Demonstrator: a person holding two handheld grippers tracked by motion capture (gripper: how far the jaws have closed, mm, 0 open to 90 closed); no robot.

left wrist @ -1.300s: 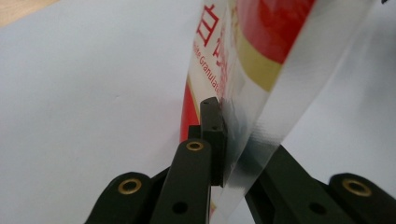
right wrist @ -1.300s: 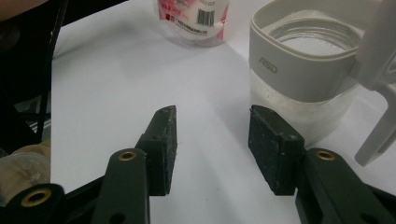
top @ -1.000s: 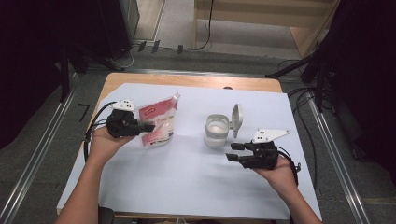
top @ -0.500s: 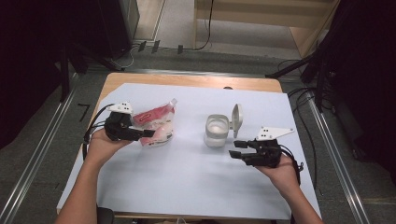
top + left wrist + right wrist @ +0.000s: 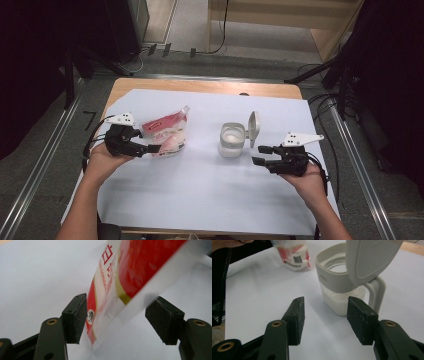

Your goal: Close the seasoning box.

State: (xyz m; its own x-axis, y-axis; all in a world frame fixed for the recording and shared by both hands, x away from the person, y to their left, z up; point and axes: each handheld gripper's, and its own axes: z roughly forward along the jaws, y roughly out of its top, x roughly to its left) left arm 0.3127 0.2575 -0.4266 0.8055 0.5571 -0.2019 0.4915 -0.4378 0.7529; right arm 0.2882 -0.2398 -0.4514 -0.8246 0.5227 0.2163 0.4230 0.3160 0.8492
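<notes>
High view: the left gripper (image 5: 159, 148) lay at the left of the white sheet (image 5: 200, 200), its tips at the near edge of the red-and-white pouch (image 5: 166, 134). The pouch rested on the sheet, just beyond and to the right of that gripper. The right gripper (image 5: 260, 155) hovered at the right, just beside the clear container (image 5: 232, 140) without touching it; the container's lid (image 5: 253, 129) stood hinged upright. Compared with a second earlier, the pouch lay lower and flatter on the sheet, and both hands kept nearly the same places.

Left gripper view: the jaws had just been opening. The pouch (image 5: 117, 287) stood between the pads, its edge against the left pad, while the right pad stood clear of it. The grip was released.

Right gripper view: the jaws had just been opening slightly and stood apart with nothing between them. The container (image 5: 339, 285), part-filled with white granules, stood just ahead of them, its lid (image 5: 369, 260) raised. The pouch (image 5: 293, 253) lay farther off, to the upper left.
</notes>
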